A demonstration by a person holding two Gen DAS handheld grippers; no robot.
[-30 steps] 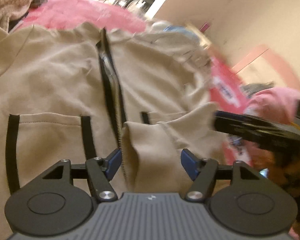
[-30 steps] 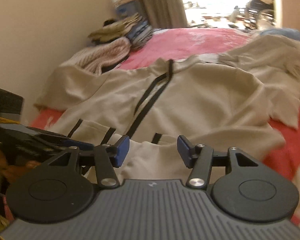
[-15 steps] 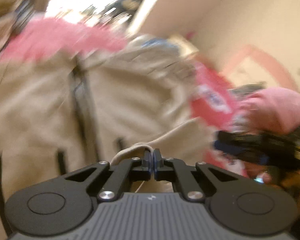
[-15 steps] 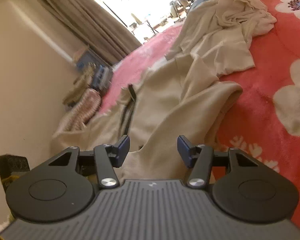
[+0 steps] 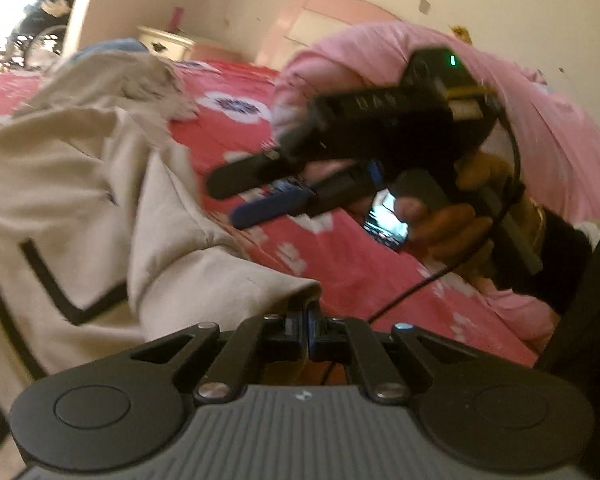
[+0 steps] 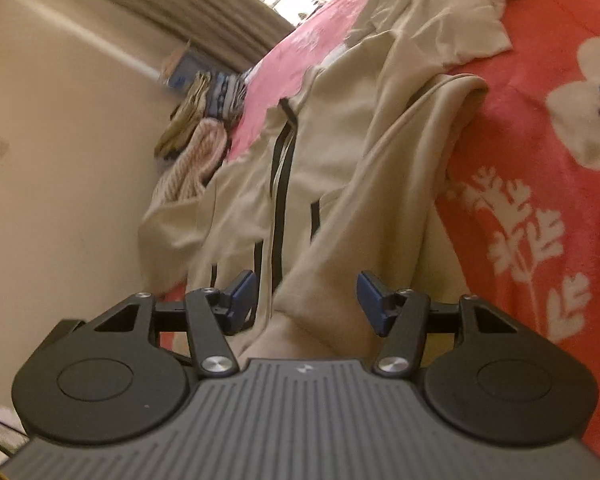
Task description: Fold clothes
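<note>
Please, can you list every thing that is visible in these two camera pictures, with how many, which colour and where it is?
beige zip jacket: one, beige with black zipper and pocket trims, spread on the bed; its corner is pinched in the left gripper
light crumpled garment: one, cream, beyond the jacket
bedspread: one, red with white flowers, under the clothes
stack of folded clothes: one pile, mixed brown, blue and pink-white, by the wall
pink bundle: one, pink, behind the right gripper
nightstand: one, cream, at the far wall
curtain: one, grey-brown, by the window
left gripper: one, black, shut on the jacket's corner
right gripper: one, black with blue pads, open over jacket fabric
hand: one, holding the right gripper
</note>
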